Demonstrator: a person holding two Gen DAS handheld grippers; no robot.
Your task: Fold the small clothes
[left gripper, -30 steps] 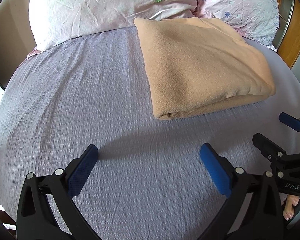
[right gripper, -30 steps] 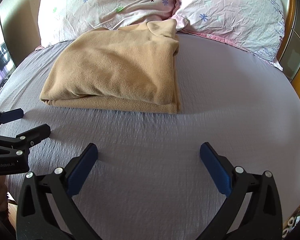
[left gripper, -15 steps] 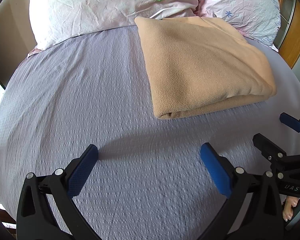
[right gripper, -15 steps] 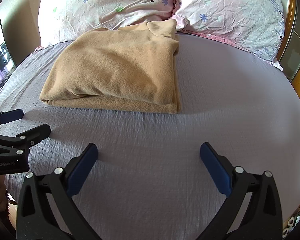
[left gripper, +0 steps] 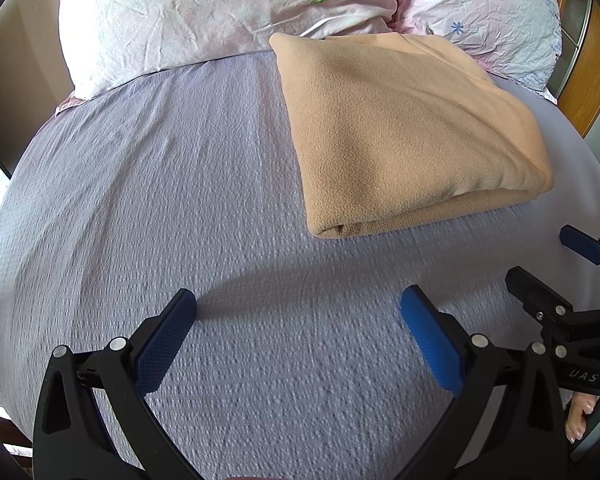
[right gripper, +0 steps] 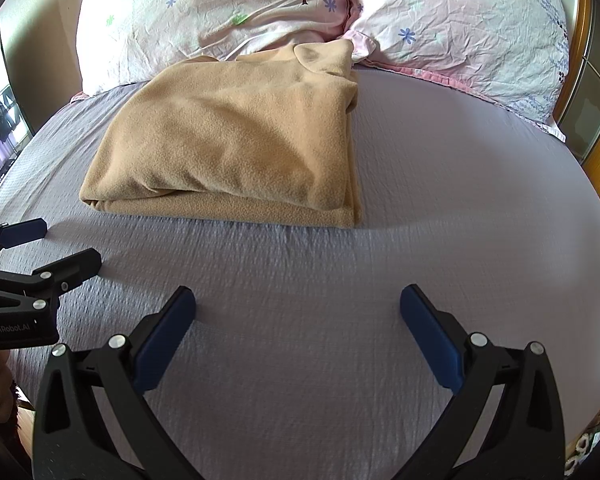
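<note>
A: Left gripper [left gripper: 298,312]: jaws wide, nothing between them. Black plastic fingers with silver rivets, blue pads [left gripper: 432,340] with a fine dimpled texture. It hangs over bare sheet.

B: Right gripper [right gripper: 298,312]?

A: Same build, also spread wide and empty. The two sit side by side, near each other; each shows at the edge of the other's view.

B: Any markings?

A: The left gripper's body reads "GenRobot.AI" in the right wrist view. The right gripper's body shows "UAS" in the left wrist view; the rest of that word is cut off.

B: Surface?

A: Bed sheet [right gripper: 440,208], pale lavender, woven with a small puckered, waffle-like grain. Mostly smooth, with a few shallow creases.

B: Garment?

A: Tan fleece garment [right gripper: 236,148] lies folded into a thick, roughly rectangular stack further up the bed, ahead of both grippers and apart from them. Nap is soft and pilled; layered edges face the cameras. Its far end touches the pillows.

B: Behind that?

A: Two pillows [left gripper: 220,12], crinkled pale pink cotton, printed with small blue and green flowers and a brown tree. Wooden frame [right gripper: 598,164] at far right.
</note>
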